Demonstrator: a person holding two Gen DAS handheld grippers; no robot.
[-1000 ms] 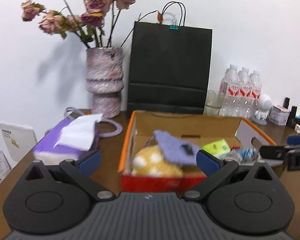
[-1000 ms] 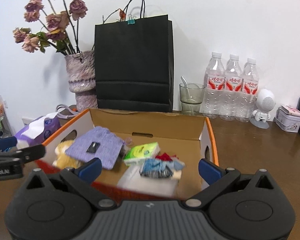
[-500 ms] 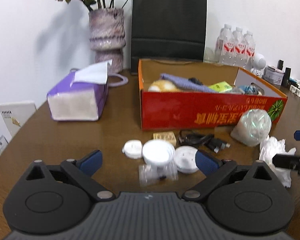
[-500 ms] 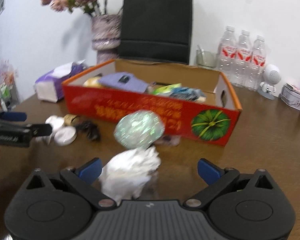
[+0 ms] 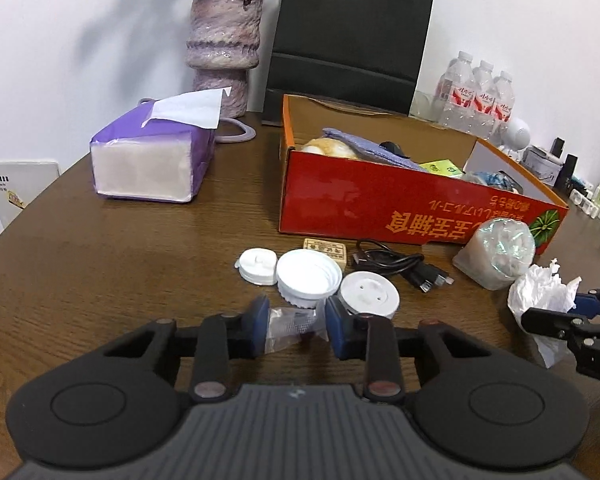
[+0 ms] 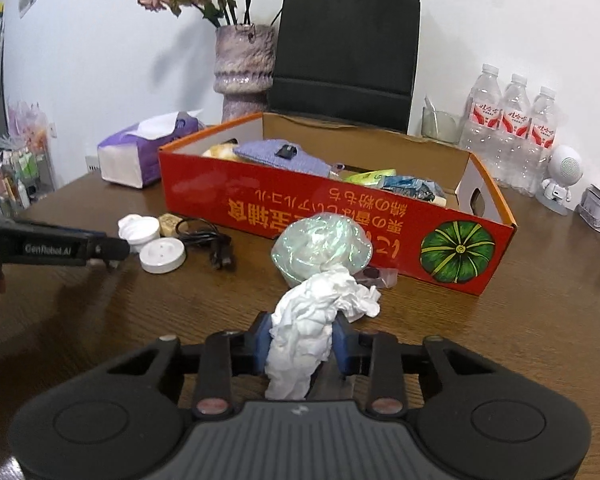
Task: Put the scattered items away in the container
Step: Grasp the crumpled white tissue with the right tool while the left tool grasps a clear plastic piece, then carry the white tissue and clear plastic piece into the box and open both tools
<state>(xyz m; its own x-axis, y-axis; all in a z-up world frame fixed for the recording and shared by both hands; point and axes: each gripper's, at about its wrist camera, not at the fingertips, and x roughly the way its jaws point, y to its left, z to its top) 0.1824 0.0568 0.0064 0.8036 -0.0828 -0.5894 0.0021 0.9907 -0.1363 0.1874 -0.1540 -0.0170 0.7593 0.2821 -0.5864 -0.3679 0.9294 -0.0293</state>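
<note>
Already in box: the red cardboard box point(image 6: 340, 216) holds a purple knitted pouch point(image 6: 280, 156), a yellow plush, and green and blue packets.
Still on table: three white lids point(image 5: 308, 276), a black cable point(image 5: 400, 264), a small tan block, an iridescent wrapped bundle point(image 6: 320, 248).
Left gripper point(image 5: 294, 326): jaws narrowed around a small clear plastic bag point(image 5: 290, 326), which lies crosswise between them.
Right gripper point(image 6: 300, 340): clamped on a crumpled white tissue point(image 6: 312, 320), long axis running forward toward the box.
Judgement: roughly halfway.
</note>
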